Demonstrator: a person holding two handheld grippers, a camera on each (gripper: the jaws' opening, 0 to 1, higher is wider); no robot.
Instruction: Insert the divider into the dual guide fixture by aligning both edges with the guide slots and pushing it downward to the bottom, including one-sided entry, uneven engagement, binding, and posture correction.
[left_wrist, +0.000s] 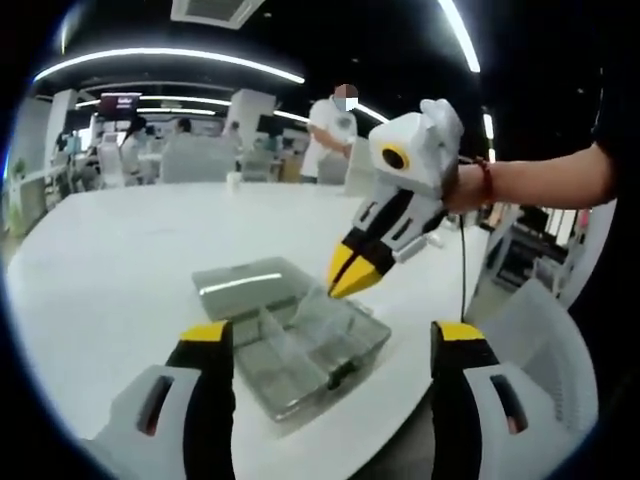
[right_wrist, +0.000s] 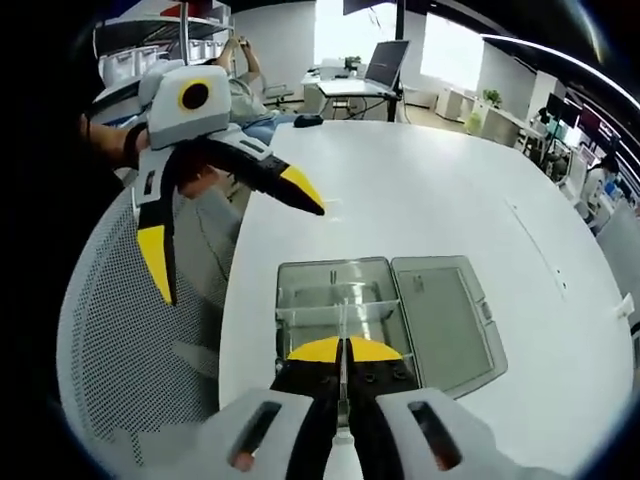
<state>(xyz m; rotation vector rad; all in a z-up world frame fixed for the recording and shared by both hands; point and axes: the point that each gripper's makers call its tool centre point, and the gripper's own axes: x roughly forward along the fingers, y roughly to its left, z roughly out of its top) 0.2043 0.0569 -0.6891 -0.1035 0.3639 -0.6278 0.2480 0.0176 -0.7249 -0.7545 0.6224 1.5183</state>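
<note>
In the right gripper view, my left gripper (right_wrist: 240, 245) hangs over the white mesh chair (right_wrist: 120, 330) to the left of the clear plastic compartment box (right_wrist: 345, 310), its yellow-tipped jaws spread wide with nothing between them. The box lies on the white table (right_wrist: 420, 190) with its hinged lid (right_wrist: 440, 320) folded flat to the right. My right gripper (right_wrist: 341, 352) is clamped on the thin transparent divider (right_wrist: 341, 325), standing edge-on over the box's near compartments.
</note>
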